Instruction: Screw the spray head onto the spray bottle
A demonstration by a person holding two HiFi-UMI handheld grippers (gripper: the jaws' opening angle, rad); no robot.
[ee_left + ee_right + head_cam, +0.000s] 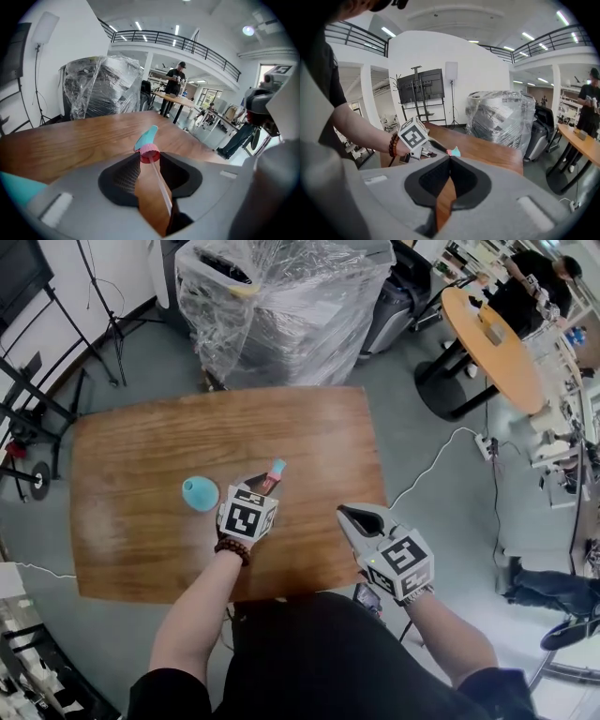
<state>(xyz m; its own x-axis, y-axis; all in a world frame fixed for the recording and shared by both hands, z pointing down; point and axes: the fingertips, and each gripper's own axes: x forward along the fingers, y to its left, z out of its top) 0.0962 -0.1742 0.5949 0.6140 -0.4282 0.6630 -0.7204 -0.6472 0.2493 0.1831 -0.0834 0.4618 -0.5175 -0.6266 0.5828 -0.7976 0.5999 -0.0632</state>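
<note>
A teal spray bottle (pixel 200 493) stands on the wooden table (pixel 141 456), just left of my left gripper (pixel 265 482). It also shows as a teal edge of the bottle (pixel 10 185) at the lower left of the left gripper view. My left gripper (pixel 150 157) is shut on the spray head (pixel 149 140). Its pads press the pink collar, the teal nozzle points away and the clear tube runs back between the jaws. My right gripper (pixel 354 515) hovers shut and empty off the table's right front corner. In the right gripper view the spray head (pixel 453 151) shows beyond my right gripper (pixel 450 159).
A plastic-wrapped machine (pixel 281 296) stands behind the table. A round orange table (pixel 492 338) with a person beside it is at the far right. Black stands (pixel 28 418) sit at the left, and a white cable (pixel 431 470) runs over the floor on the right.
</note>
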